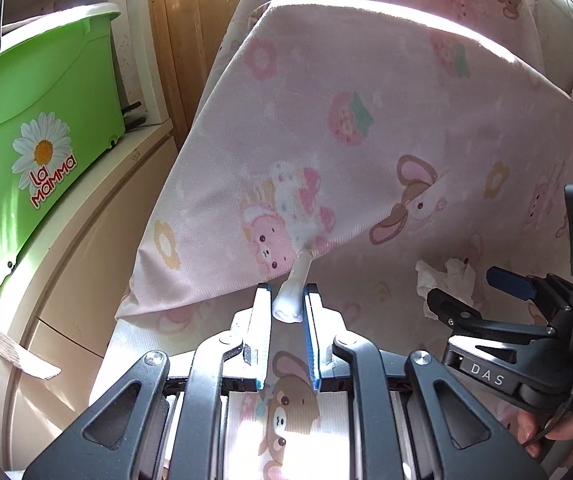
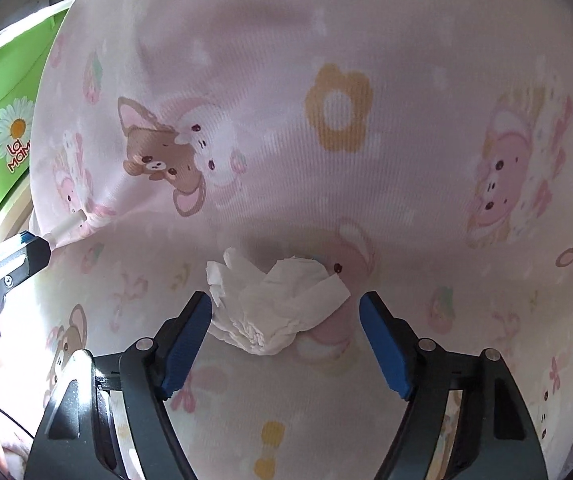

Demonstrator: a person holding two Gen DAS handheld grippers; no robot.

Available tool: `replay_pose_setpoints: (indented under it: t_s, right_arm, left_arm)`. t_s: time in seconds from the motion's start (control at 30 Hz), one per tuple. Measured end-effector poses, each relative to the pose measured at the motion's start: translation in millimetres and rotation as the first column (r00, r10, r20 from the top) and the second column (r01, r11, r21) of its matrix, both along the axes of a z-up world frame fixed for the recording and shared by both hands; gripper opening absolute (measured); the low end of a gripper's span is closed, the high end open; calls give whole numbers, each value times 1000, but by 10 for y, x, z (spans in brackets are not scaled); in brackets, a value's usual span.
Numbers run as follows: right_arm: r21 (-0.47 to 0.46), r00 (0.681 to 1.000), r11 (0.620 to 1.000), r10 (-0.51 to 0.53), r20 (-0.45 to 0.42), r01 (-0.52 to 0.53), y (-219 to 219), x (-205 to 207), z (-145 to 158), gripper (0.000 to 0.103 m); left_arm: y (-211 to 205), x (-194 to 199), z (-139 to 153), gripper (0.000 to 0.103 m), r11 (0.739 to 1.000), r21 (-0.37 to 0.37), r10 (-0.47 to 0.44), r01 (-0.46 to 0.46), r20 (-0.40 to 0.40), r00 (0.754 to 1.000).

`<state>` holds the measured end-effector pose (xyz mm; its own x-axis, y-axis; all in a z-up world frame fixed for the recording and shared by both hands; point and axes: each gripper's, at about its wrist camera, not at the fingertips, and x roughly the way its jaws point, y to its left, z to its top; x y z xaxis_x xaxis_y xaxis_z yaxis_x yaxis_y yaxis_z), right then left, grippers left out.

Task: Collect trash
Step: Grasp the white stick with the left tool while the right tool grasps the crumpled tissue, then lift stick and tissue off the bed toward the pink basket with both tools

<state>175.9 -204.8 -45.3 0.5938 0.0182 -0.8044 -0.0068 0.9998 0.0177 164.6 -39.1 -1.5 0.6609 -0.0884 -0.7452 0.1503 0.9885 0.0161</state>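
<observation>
A crumpled white tissue (image 2: 274, 304) lies on the pink cartoon-print bedsheet (image 2: 326, 400), just below a pillow (image 2: 286, 80) in the same print. My right gripper (image 2: 286, 320) is open, its blue pads on either side of the tissue, not touching it. The tissue also shows in the left wrist view (image 1: 444, 280). A small white tube-like stick (image 1: 292, 296) pokes out from under the pillow edge (image 1: 326, 140). My left gripper (image 1: 288, 300) has its jaws close around the stick's near end; contact is unclear. The right gripper (image 1: 486, 292) shows at the right.
A green plastic tub (image 1: 34, 140) labelled "La Mamma" sits on a cream cabinet (image 1: 66, 280) left of the bed. A wooden panel (image 1: 174, 20) stands behind it. The left gripper's tip (image 2: 26, 256) shows at the left edge of the right wrist view.
</observation>
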Motion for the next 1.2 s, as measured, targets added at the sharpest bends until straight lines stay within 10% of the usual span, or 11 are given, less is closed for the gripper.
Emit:
replay_pose_setpoints:
  t_s: [0.33, 1.2]
  right_arm:
    - [-7, 998, 999, 54, 32, -53, 135, -90, -6, 22]
    - [27, 992, 999, 33, 121, -37, -244, -1075, 388, 21]
  left_arm:
    - [39, -30, -5, 15, 1000, 28, 10, -10, 26, 1000]
    - [250, -513, 145, 15, 998, 37, 43, -47, 102, 994]
